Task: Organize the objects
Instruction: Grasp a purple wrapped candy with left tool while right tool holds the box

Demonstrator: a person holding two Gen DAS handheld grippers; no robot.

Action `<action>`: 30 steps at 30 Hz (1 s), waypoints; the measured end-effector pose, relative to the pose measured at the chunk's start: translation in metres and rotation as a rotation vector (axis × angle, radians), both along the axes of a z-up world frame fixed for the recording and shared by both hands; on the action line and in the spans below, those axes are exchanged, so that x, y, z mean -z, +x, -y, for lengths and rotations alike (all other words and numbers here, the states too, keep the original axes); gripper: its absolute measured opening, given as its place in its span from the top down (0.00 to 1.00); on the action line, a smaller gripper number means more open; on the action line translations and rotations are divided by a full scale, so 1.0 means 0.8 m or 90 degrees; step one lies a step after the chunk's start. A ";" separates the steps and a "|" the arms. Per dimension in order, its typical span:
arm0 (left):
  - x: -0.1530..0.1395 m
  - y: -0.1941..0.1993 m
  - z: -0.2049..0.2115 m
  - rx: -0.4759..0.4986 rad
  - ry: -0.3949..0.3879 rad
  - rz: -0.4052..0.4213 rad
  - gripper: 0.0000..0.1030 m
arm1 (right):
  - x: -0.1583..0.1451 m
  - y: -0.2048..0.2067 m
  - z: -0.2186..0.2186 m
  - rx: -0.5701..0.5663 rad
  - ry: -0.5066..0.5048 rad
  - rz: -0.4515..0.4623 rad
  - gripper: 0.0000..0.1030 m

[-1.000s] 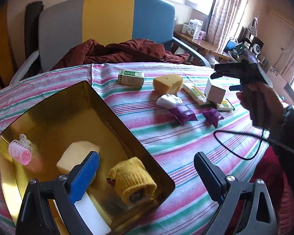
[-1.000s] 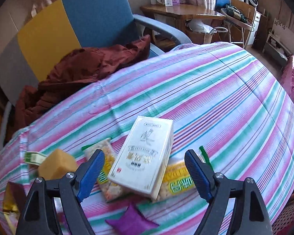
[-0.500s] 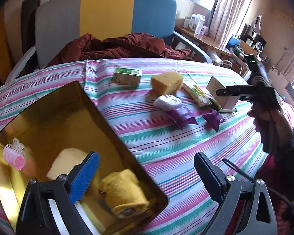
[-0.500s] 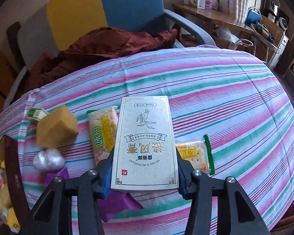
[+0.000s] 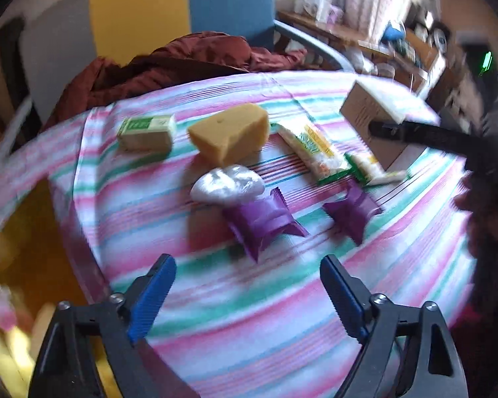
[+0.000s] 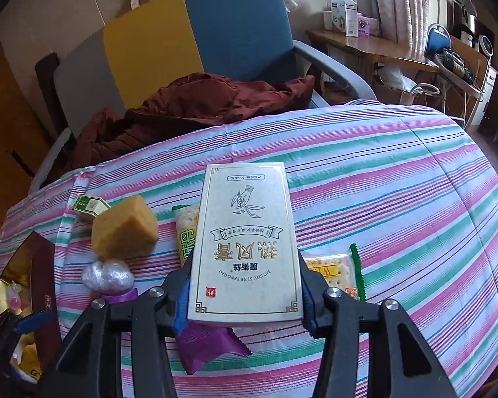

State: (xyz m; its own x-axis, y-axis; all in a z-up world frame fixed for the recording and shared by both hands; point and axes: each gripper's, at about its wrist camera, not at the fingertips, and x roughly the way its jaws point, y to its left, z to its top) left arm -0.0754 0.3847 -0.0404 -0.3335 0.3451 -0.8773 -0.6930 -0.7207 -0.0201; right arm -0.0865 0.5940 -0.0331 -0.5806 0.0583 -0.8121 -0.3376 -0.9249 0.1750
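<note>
The white box with gold lettering (image 6: 245, 242) is clamped between the two blue-padded fingers of the right gripper (image 6: 244, 301), which press on its long sides near the end closest to the camera; the rest of the box juts forward beyond the fingertips, its printed face up (the lettering reads upside down from this view). In the left wrist view the same box (image 5: 372, 122) shows tilted and clear of the striped tablecloth (image 5: 249, 298), with one dark finger of the right gripper across its side.

Below the box lie two cracker packets: one (image 6: 184, 232) to its left and one (image 6: 338, 272) to its right, both partly hidden by it. A purple sachet (image 6: 206, 345) lies under the near end of the box, between the gripper's arms. Further left sit a yellow sponge wedge (image 6: 124, 229), a silvery foil-wrapped lump (image 6: 108, 275) just in front of it, and a small green-and-white carton (image 6: 89, 205) behind.

The left gripper (image 5: 245, 295) hangs wide open with nothing between its fingers, just above the cloth and near a second purple sachet (image 5: 259, 222) (this view is blurred). The gold tray (image 6: 40, 275) lies at the far left edge of the table. Behind the table stands a chair (image 6: 196, 39) with a dark red jacket (image 6: 189, 106) draped on its seat.
</note>
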 end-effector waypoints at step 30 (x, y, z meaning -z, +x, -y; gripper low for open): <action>0.047 -0.043 -0.049 0.019 0.015 0.116 0.25 | -0.009 0.006 0.003 -0.018 0.002 -0.019 0.50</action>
